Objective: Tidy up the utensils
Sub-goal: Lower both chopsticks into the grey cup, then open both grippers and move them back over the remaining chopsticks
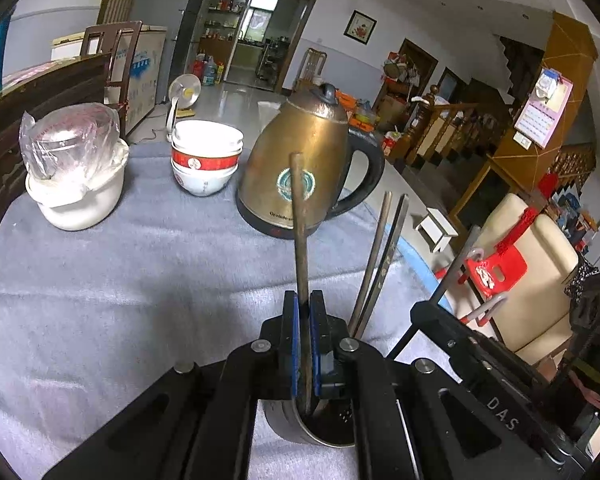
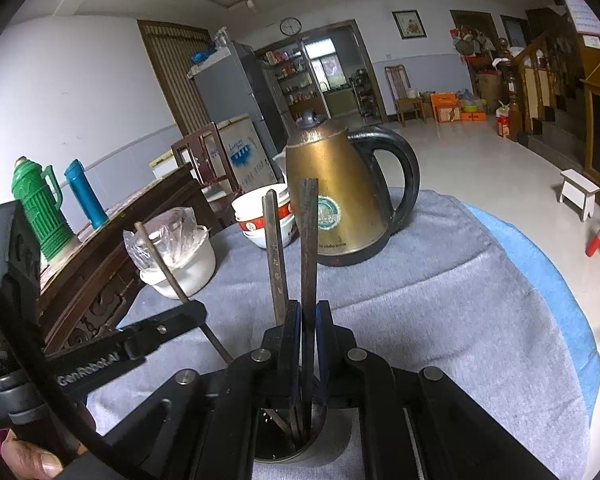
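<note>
1. Brown chopstick (image 1: 300, 248): a worn, round wooden stick, standing nearly upright. Its lower end sits inside the metal cup (image 1: 296, 424).
2. Two dark chopsticks (image 1: 380, 264): slim, squared, with small markings along one. They lean to the right side by side, lower ends in the same cup.
3. Seen from the right wrist, one dark chopstick (image 2: 309, 248) stands almost upright and the other (image 2: 275, 256) leans slightly left beside it.
4. Metal cup (image 2: 300, 444): a short, round, shiny holder with a dark inside and small holes, upright on the grey cloth.
</note>
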### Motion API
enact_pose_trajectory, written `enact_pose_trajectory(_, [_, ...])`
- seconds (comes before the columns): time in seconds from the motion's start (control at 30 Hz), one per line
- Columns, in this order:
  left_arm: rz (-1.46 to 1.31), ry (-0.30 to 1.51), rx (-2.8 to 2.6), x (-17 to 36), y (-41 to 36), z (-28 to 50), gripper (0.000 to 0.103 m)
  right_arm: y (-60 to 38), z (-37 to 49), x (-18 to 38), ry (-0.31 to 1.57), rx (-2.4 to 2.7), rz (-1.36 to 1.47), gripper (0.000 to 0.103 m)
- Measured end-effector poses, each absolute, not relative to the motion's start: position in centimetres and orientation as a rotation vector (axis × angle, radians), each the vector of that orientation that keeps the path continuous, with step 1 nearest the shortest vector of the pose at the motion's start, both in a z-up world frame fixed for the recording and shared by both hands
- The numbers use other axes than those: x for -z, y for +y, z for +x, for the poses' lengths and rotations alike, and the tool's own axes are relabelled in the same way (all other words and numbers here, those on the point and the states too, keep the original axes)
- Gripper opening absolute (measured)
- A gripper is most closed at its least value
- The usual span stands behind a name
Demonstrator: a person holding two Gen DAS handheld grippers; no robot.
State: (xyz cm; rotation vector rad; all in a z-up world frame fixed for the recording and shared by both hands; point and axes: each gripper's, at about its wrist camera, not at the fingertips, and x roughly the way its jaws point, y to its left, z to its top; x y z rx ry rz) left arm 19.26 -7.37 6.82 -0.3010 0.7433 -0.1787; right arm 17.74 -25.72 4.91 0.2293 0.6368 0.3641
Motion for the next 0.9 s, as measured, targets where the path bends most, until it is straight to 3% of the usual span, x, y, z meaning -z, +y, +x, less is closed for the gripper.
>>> enact_pose_trajectory(0.23, [-0.337, 0.698, 0.162, -8.8, -5.7, 18.1, 0.019, -26.0, 17.3, -5.9, 0.625, -0.333, 0.217, 0.013])
enact_pose_trajectory(0.47, [-0.347, 0.635, 0.135, -10.8, -3.0, 15.0, 0.052, -26.9, 15.0, -7.8, 0.584, -0.319, 0.226, 0.03])
enact_pose_trajectory(0.6, [-0.328, 0.64, 0.103, -10.7, -1.9, 13.3, 0.057, -27.2, 13.2, -8.5, 0.565, -0.331, 0.239, 0.039])
enact_pose_trajectory(0.67, [-0.314, 0.659, 0.076, -10.1, -1.2, 12.5, 0.057, -27.0, 11.9, -8.6, 0.555, -0.34, 0.24, 0.063])
enact_pose_trajectory(0.9, [-0.318, 0.727, 0.023, -7.5, 1.0, 10.5, 0.058, -24.8, 7.9, -8.3, 0.559, -0.386, 0.188, 0.063])
